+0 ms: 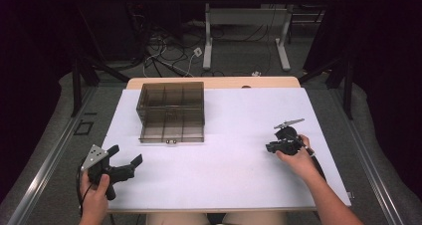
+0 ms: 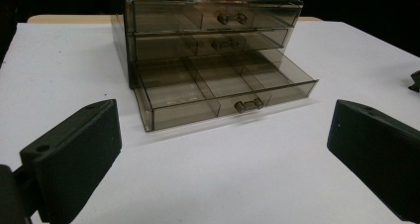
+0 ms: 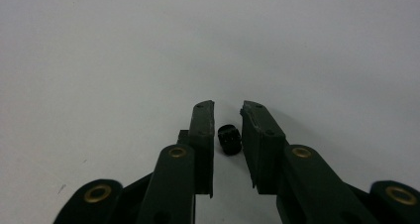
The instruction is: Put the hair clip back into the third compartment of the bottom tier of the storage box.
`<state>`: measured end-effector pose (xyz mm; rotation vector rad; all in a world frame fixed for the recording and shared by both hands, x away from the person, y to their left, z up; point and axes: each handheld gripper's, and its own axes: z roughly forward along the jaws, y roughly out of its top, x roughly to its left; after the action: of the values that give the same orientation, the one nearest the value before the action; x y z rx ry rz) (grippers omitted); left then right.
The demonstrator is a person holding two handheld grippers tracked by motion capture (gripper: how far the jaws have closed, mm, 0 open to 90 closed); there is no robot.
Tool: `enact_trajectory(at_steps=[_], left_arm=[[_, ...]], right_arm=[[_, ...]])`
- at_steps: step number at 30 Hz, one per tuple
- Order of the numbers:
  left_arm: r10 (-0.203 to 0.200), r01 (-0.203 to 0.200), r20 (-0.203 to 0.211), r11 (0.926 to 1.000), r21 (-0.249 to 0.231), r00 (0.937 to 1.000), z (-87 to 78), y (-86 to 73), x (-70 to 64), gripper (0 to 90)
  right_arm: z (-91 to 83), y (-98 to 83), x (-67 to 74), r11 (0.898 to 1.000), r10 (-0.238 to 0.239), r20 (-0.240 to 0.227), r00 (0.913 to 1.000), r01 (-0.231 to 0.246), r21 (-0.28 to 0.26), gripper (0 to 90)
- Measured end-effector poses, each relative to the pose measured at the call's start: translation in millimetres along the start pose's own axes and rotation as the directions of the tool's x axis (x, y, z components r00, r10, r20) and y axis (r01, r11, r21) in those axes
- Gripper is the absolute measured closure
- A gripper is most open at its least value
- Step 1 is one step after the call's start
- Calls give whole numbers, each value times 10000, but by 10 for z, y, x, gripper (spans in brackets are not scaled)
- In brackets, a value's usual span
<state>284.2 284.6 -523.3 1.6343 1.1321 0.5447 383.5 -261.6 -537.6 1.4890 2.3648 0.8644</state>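
R gripper (image 3: pixel 227 110): your jaws nearly together w/ a small black part (image 3: pixel 229 140) between them; can't tell if pads press on it.
Black part: on the white table (image 1: pixel 234 160), right side, well apart from drawer unit.
L gripper (image 1: pixel 125 158): your jaws wide apart, nothing between, facing drawer unit (image 2: pixel 208 50).
Bottom drawer (image 2: pixel 223 92): pulled out, compartments bare.

Your left gripper (image 1: pixel 125 161) at table's (image 1: pixel 224 175) near-left corner; drawer box (image 1: pixel 171 111) behind it, toward far edge, bottom drawer (image 2: pixel 223 92) pulled out toward you. Your right gripper (image 1: pixel 269 147) well right of box, small part (image 3: pixel 229 139) on table between its jaws.
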Motion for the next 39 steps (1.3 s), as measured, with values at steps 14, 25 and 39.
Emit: enact_trajectory(at_steps=[14, 25, 39], left_arm=[[-4, 4, 11, 10000, -3, 10000, -1, 0, 4, 4], [11, -11, 11, 10000, -1, 10000, -2, 0, 6, 4], [5, -5, 14, 10000, 0, 10000, 0, 0, 3, 4]], right_arm=[[36, -2, 2, 9999, -30, 114, 9999, 28, 163, 802], [31, -1, 2, 9998, 155, 41, 9999, -155, 151, 802], [7, 1, 4, 9998, 193, 40, 9998, -193, 16, 802]])
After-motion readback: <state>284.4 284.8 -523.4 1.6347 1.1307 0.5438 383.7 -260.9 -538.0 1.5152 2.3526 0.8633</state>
